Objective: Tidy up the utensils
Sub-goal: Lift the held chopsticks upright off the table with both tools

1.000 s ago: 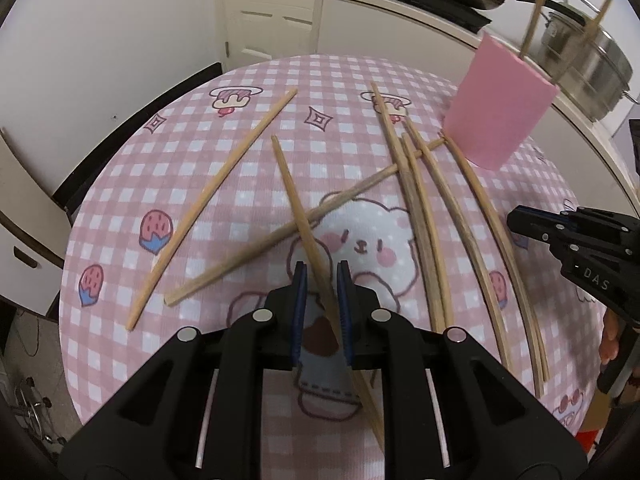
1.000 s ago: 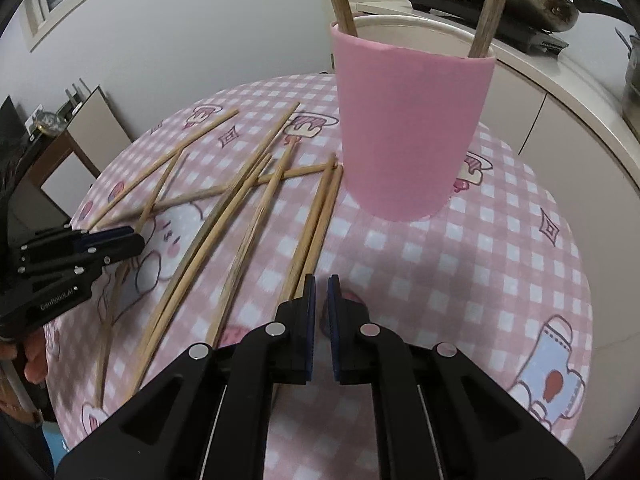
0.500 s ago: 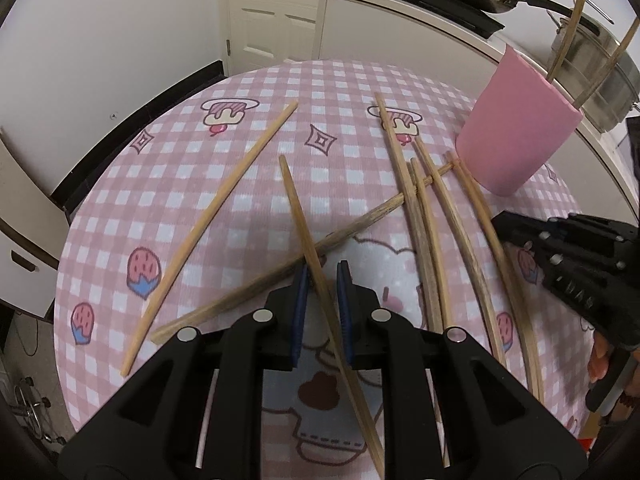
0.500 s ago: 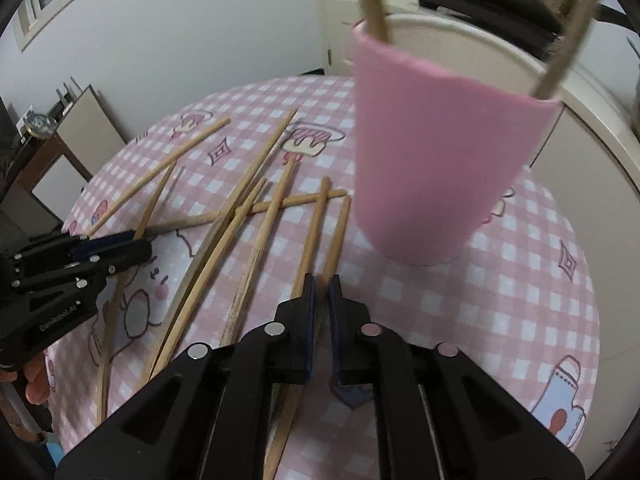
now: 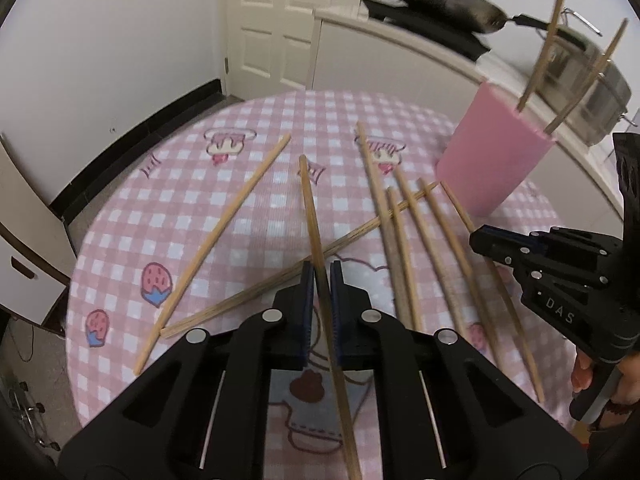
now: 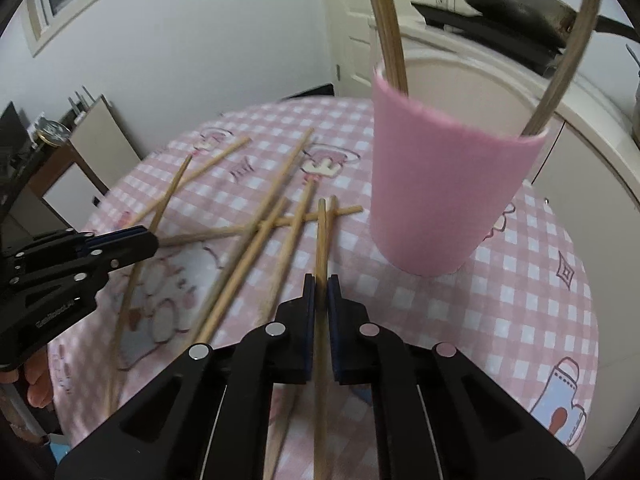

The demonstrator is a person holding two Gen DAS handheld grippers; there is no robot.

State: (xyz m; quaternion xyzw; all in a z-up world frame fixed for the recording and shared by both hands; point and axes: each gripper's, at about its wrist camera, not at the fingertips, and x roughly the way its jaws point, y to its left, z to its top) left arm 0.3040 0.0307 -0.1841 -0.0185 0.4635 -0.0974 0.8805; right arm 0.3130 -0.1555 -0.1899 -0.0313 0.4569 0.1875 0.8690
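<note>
Currently, each gripper is clenched on one chopstick. The left gripper holds a chopstick part-way along its length, so that a long forward end projects past the jaws; that end appears lifted clear of the crossed stick lying beneath it, although this is a judgement from the left wrist view. The right gripper clamps a second chopstick in the same manner, its tip pointing toward the base of the pink cup.

The pink cup stands upright on the pink checked tablecloth, near the far right of the round table. Two chopsticks already lean inside it, resting against the rim. The cup therefore serves as the collection holder.

Several more chopsticks lie loose on the cloth between the two grippers, some overlapping one diagonal stick. The task is judged to be at an early stage.

A mid-length grip leaves the free end available for lowering into the cup. The next move likely requires tilting each held stick upright above the rim. The cup looks light and could tip if struck.
</note>
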